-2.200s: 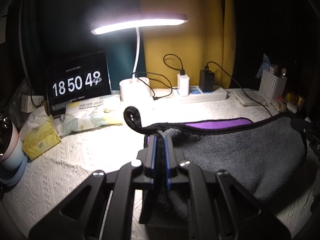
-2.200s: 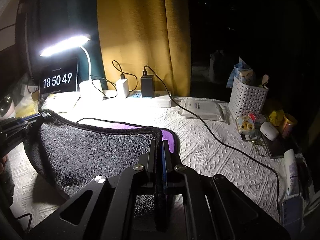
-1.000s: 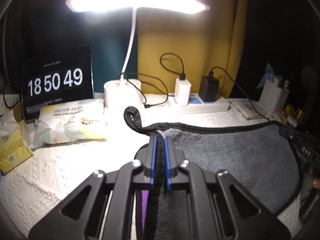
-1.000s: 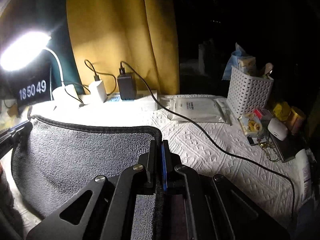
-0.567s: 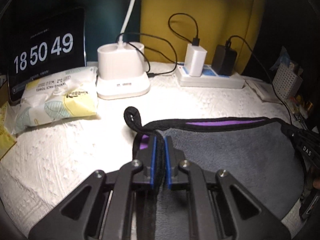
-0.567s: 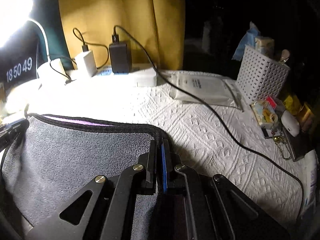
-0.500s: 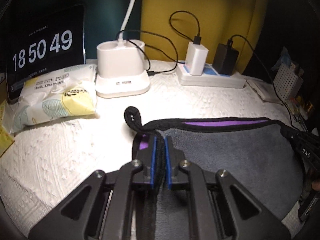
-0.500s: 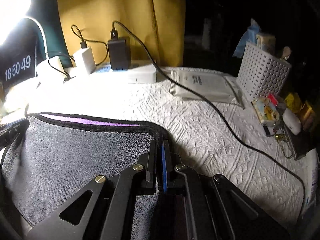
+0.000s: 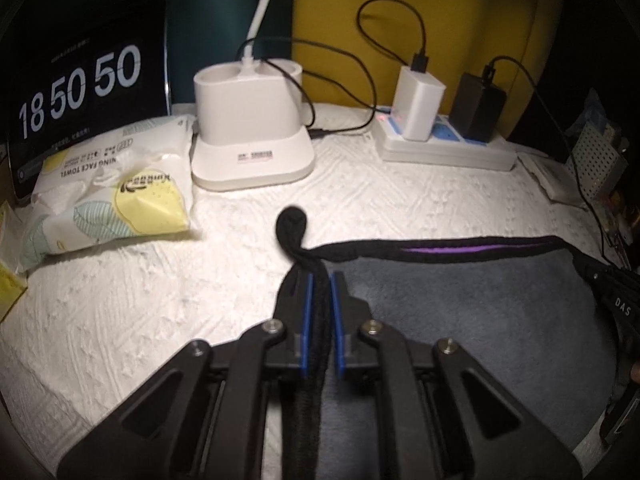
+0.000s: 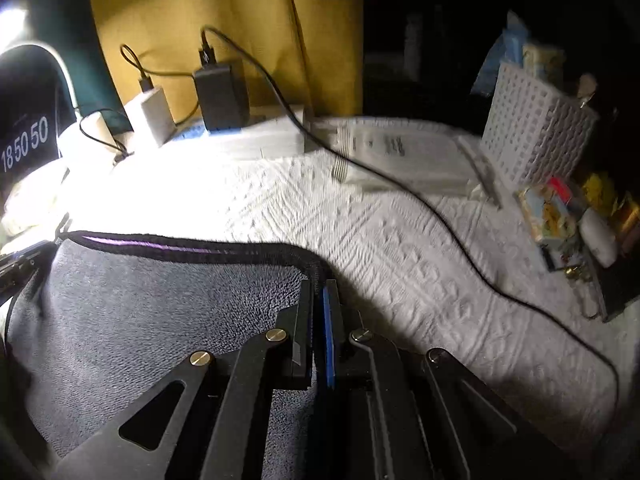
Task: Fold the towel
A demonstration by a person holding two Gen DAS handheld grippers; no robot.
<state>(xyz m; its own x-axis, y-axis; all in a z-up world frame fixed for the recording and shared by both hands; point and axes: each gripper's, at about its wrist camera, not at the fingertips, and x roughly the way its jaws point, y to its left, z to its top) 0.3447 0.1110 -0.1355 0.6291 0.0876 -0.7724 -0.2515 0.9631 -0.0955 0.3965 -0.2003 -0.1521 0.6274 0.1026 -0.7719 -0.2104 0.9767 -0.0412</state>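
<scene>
The towel [image 9: 460, 320] is grey with a black hem and a purple underside; it lies folded over on the white textured tablecloth [image 9: 120, 300]. My left gripper [image 9: 319, 280] is shut on the towel's left corner, where a black hem loop [image 9: 291, 224] sticks out past the fingertips. My right gripper [image 10: 319, 286] is shut on the towel's right corner [image 10: 312, 264]. The towel [image 10: 140, 300] stretches between the two grippers, its hem low over the cloth. The right gripper also shows at the left wrist view's right edge [image 9: 616, 300].
At the back stand a clock tablet [image 9: 80, 80], a face-towel pack [image 9: 108, 184], a white lamp base [image 9: 250, 120] and a power strip with chargers [image 9: 444, 144]. A black cable [image 10: 440, 216], a wipes pack [image 10: 400, 160], a white basket [image 10: 536, 124] and small items lie to the right.
Both grippers moved forward and down with the towel's corners, laying the grey half over the purple side. The lamp head left the left wrist view. The clock reads 18 50 50.
</scene>
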